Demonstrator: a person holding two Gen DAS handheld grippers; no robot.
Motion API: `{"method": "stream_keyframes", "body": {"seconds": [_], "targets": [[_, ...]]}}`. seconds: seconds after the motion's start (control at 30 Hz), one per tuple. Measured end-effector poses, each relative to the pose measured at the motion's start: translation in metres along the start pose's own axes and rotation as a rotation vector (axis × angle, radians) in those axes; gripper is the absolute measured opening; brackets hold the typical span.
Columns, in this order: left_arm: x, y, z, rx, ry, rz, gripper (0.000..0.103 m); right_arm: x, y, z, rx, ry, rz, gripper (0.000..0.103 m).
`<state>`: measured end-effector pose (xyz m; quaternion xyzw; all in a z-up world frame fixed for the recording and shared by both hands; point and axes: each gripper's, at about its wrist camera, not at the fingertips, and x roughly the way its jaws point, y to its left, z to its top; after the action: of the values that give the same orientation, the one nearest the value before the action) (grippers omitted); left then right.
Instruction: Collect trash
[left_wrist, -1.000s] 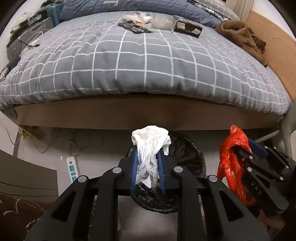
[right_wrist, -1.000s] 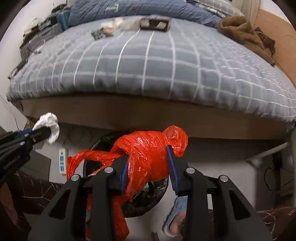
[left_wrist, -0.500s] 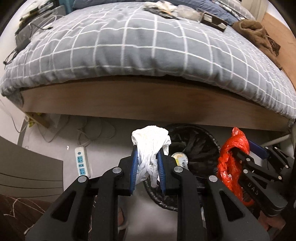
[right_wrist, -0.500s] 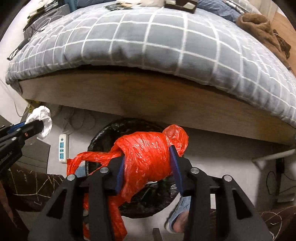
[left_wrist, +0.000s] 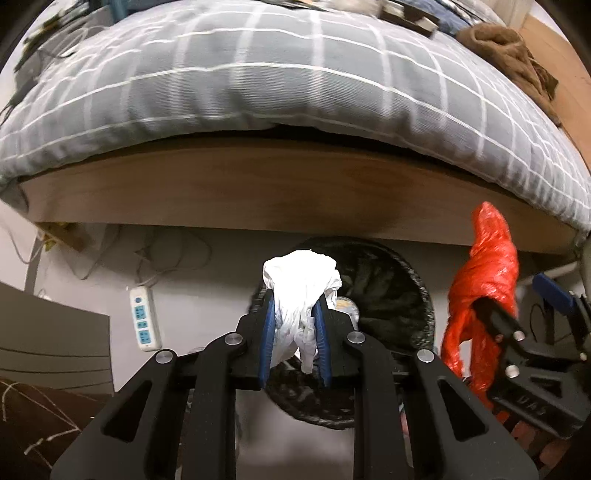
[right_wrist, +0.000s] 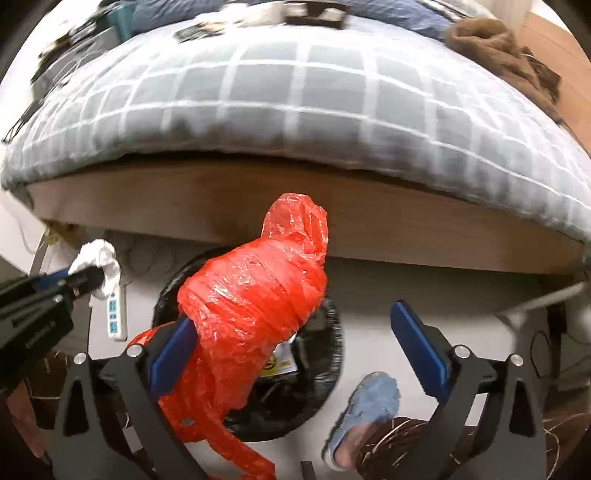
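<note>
My left gripper (left_wrist: 294, 314) is shut on a crumpled white tissue (left_wrist: 301, 284), held over the left rim of a black-lined trash bin (left_wrist: 388, 295) on the floor below the bed. My right gripper (right_wrist: 295, 328) stands open; the red plastic bag (right_wrist: 255, 295) rests against its left finger (right_wrist: 173, 350) above the bin (right_wrist: 325, 373). The right finger (right_wrist: 417, 343) is well clear of the bag. The red bag (left_wrist: 480, 280) and right gripper also show at the right of the left wrist view. The tissue (right_wrist: 96, 258) shows at the left of the right wrist view.
A bed with a grey checked duvet (left_wrist: 295, 81) and wooden frame (left_wrist: 295, 192) overhangs the bin. More litter lies far back on the bed (right_wrist: 314, 14). A white power strip (left_wrist: 144, 323) and cables lie on the floor at left. A blue slipper (right_wrist: 365, 410) is at lower right.
My right gripper has opened and the red bag now hangs on one finger only. Both grippers have moved lower and closer to the bin. The left still grips the tissue.
</note>
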<state>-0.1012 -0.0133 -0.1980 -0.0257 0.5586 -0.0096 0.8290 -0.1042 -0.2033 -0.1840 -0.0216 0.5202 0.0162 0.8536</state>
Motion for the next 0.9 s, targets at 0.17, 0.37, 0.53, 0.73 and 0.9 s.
{"method": "stream_keyframes", "body": {"seconds": [0.17,0.37,0.53,0.73,0.9], "targets": [[0.011,-0.032,0.002,0.031,0.023,-0.024,0.019,-0.004,-0.036,-0.004,0.053,0.005,-0.038,0.095],[0.019,-0.06,-0.003,0.069,0.045,-0.048,0.02,-0.004,-0.061,-0.011,0.099,0.024,-0.075,0.095],[0.023,-0.068,-0.006,0.094,0.044,-0.037,0.023,-0.004,-0.063,-0.007,0.106,0.019,-0.076,0.095],[0.026,-0.062,-0.009,0.087,0.044,-0.037,0.068,-0.004,-0.06,-0.002,0.116,0.013,-0.063,0.095],[0.02,-0.05,-0.007,0.074,0.012,0.002,0.085,-0.005,-0.054,0.004,0.095,-0.006,-0.063,0.095]]}}
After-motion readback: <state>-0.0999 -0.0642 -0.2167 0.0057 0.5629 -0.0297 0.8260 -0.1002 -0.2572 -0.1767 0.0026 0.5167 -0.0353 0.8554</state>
